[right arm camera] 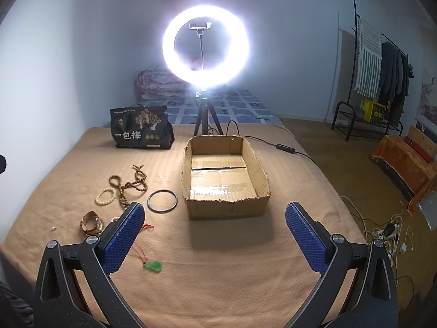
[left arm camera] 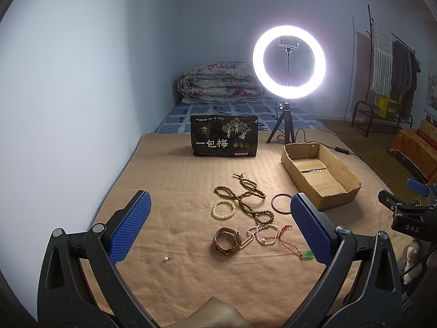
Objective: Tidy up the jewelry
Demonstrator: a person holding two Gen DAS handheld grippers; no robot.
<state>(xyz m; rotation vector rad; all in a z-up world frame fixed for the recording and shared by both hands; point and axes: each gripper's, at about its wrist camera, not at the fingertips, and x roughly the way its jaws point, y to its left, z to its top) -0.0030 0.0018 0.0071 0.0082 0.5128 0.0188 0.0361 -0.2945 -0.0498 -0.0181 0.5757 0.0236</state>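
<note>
Jewelry lies on a tan blanket: a long brown bead strand (left arm camera: pixel 247 198) (right arm camera: pixel 128 184), a cream bead bracelet (left arm camera: pixel 224 210) (right arm camera: pixel 105 196), a black bangle (left arm camera: pixel 281 203) (right arm camera: pixel 162 201), a brown-strap watch (left arm camera: pixel 226 241) (right arm camera: pixel 91 222), a pearl bracelet (left arm camera: pixel 262 235), a green pendant on red cord (left arm camera: pixel 307 254) (right arm camera: pixel 153 266) and a small pearl stud (left arm camera: pixel 166 258) (right arm camera: pixel 53 228). An empty cardboard box (left arm camera: pixel 338 196) (right arm camera: pixel 226 207) sits to their right. My left gripper (left arm camera: pixel 218 227) is open above the jewelry. My right gripper (right arm camera: pixel 215 235) is open in front of the box.
A black snack bag (left arm camera: pixel 224 139) (right arm camera: pixel 140 134) stands at the back of the blanket. A lit ring light on a tripod (left arm camera: pixel 288 63) (right arm camera: pixel 204 46) stands behind the box, its cable and switch (right arm camera: pixel 285 147) trailing right. A folded quilt (left arm camera: pixel 218 82) lies behind. The bed edge drops off at right.
</note>
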